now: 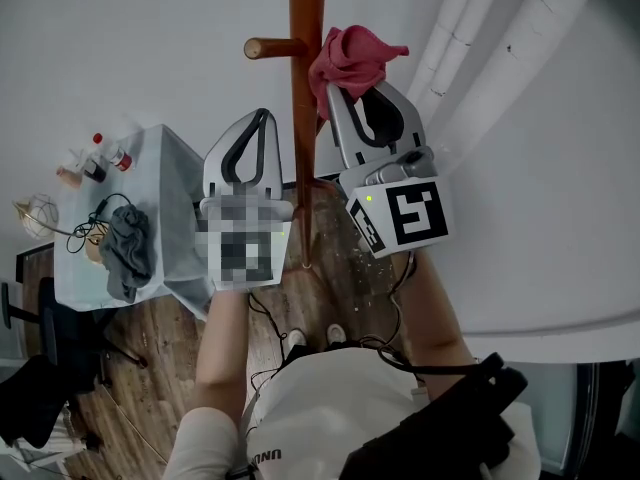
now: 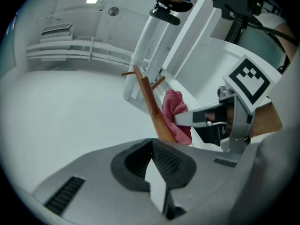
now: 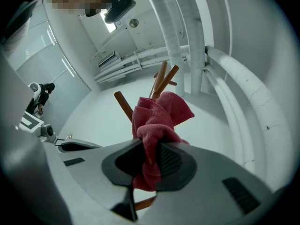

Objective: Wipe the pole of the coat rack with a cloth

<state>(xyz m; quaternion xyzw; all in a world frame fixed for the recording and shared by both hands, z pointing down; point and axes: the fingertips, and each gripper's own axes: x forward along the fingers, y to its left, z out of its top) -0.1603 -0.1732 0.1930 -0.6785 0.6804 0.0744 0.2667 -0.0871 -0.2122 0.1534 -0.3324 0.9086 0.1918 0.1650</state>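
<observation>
The brown wooden pole of the coat rack (image 1: 306,118) stands upright between my two grippers, with a peg (image 1: 266,48) sticking out to the left. My right gripper (image 1: 362,93) is shut on a red cloth (image 1: 350,56), which is bunched against the right side of the pole near that peg. In the right gripper view the cloth (image 3: 157,121) hangs pinched between the jaws of the right gripper (image 3: 150,146), with pegs (image 3: 164,81) behind it. My left gripper (image 1: 262,115) is shut and empty, just left of the pole. The left gripper view shows the left gripper (image 2: 152,142), pole (image 2: 152,104) and cloth (image 2: 177,114).
A pale table (image 1: 175,178) at the left holds a grey garment (image 1: 128,248), small bottles (image 1: 105,156) and cables. White pipes (image 1: 480,28) run down the wall right of the rack. Wooden floor (image 1: 340,268) lies around the rack's foot.
</observation>
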